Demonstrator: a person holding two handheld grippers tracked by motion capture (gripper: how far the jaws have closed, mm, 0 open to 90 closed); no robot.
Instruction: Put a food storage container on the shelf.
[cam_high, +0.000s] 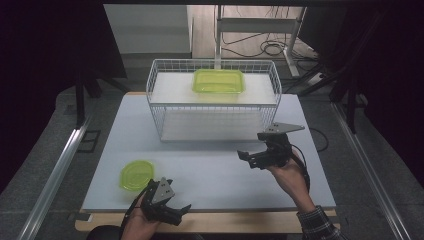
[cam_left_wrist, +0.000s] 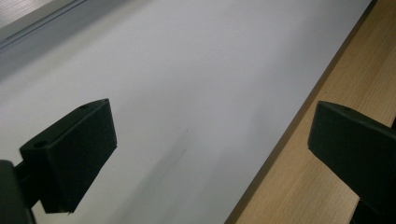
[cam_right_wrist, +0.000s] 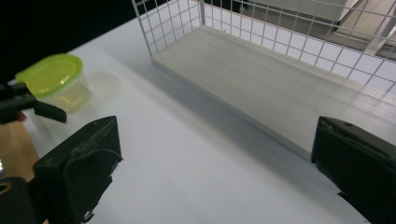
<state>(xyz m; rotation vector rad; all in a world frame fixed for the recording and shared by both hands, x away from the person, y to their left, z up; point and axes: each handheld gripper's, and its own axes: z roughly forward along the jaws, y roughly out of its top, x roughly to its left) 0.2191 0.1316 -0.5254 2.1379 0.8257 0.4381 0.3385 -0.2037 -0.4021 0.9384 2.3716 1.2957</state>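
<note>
Round green-lidded container (cam_high: 136, 175) sits on the white table (cam_high: 210, 170), just left of the left gripper (cam_high: 172, 202) (jaws spread, nothing between). Right gripper (cam_high: 252, 157) well apart from it, jaws wide, empty, near the wire basket (cam_high: 165, 107).

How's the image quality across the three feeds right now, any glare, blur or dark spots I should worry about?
High view: dim, surroundings nearly black, white table evenly lit, no glare; the round clear tub with a lime-green lid reads clearly. Left gripper view: soft, with a faint shadow streak on the table between the open left gripper. Right gripper view: near jaws blurred, white wire basket fairly sharp, top-left corner black.
</note>
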